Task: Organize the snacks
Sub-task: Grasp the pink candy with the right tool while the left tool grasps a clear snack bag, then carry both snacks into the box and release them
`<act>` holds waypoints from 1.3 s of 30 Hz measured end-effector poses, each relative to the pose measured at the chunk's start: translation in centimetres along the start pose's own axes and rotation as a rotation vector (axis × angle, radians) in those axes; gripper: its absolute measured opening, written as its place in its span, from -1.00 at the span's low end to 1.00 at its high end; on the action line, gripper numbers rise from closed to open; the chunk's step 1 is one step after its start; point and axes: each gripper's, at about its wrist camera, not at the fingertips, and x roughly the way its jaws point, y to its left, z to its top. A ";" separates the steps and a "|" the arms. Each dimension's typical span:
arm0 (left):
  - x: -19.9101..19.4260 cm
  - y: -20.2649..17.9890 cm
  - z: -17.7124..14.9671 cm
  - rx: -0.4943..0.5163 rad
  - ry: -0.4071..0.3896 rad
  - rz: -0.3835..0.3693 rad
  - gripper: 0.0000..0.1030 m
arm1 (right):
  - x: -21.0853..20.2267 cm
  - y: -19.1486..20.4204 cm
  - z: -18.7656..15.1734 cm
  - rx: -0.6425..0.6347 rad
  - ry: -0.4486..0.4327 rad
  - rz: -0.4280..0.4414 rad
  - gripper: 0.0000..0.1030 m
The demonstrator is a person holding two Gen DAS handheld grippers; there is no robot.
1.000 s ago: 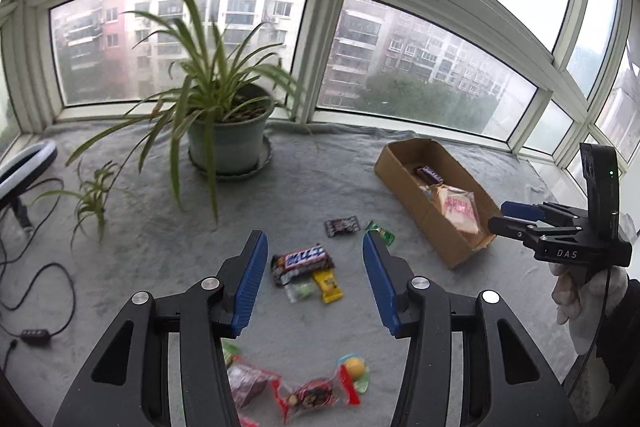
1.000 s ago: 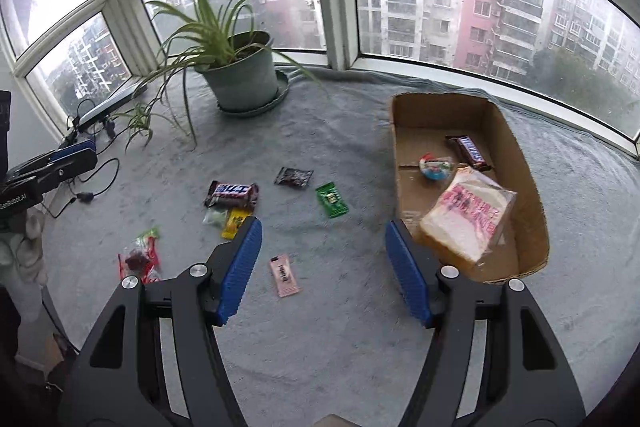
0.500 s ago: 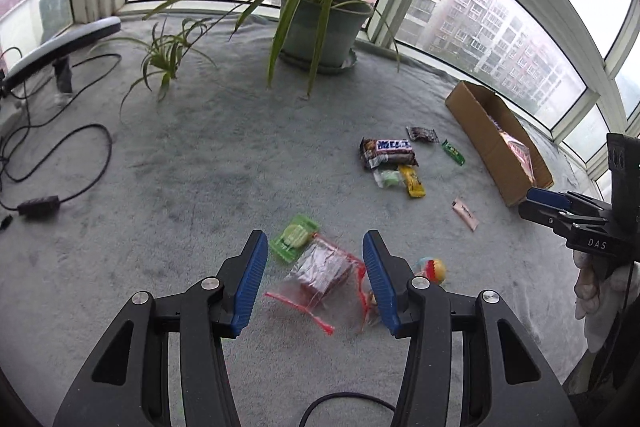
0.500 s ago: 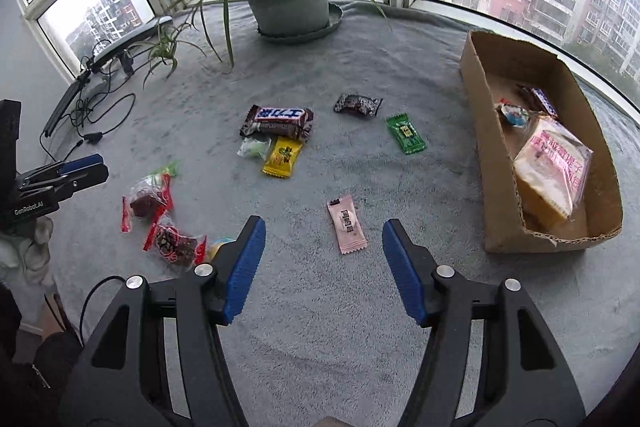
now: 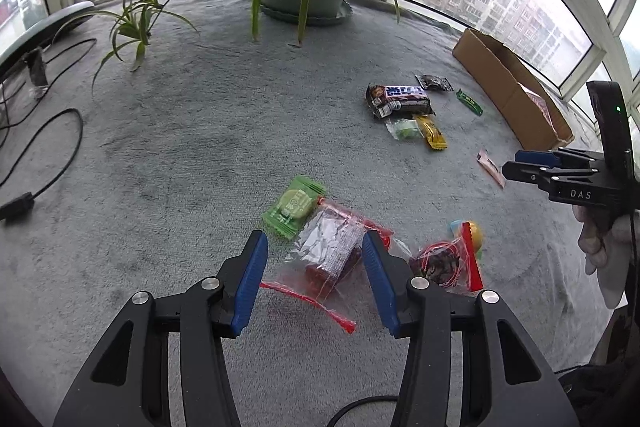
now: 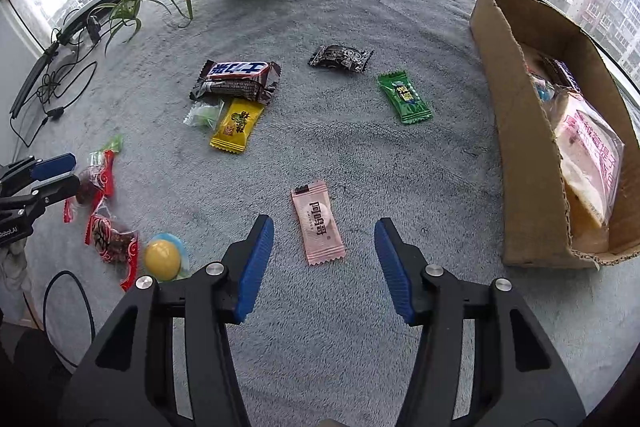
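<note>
Right claw spread wide over pink sachet, cardboard box at right, grey blanket

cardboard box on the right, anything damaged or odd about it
Yes. The cardboard box has a ragged, torn near corner, with a loose strip of its wall peeling outward at the bottom. Inside, the bagged bread sits tilted against the wall, not flat. Most snacks are outside it, scattered on the grey blanket.

**Where my two cameras look**

My left tool camera sits low and close over the clear red-edged packet, facing the window. My right tool camera hangs near the pink sachet. Both share the chocolate bar and cardboard box.
</note>
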 end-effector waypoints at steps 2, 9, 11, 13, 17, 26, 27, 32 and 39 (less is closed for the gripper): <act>0.4 -0.5 0.0 0.025 0.008 0.004 -0.08 | 0.6 0.0 0.3 -0.007 0.013 -0.002 0.07; 1.6 -1.2 -0.4 0.051 0.034 -0.003 -0.16 | 1.7 0.6 0.7 -0.049 0.038 -0.025 -0.14; 1.7 -1.3 -0.6 0.059 0.037 -0.002 -0.21 | 1.8 0.7 0.8 -0.060 0.041 -0.028 -0.22; 1.8 -1.4 -0.7 0.063 0.036 0.003 -0.31 | 1.7 1.0 0.7 -0.081 0.044 -0.041 -0.31; 2.1 -1.4 -0.9 0.051 0.035 0.003 -0.38 | 1.8 1.7 0.6 -0.120 0.051 -0.055 -0.50; 1.7 -1.1 -0.9 0.027 0.023 0.006 -0.41 | 1.3 2.1 0.4 -0.123 0.035 -0.027 -0.61; 1.5 -1.0 -0.9 0.021 0.021 0.006 -0.41 | 1.2 2.0 0.4 -0.116 0.030 -0.024 -0.61; 0.6 -0.7 -0.7 0.002 0.003 -0.002 -0.41 | -0.1 1.7 0.8 -0.104 0.000 -0.014 -0.61; -1.2 -1.0 0.7 -0.002 -0.045 -0.014 -0.41 | -2.9 1.1 1.1 -0.084 -0.060 -0.014 -0.61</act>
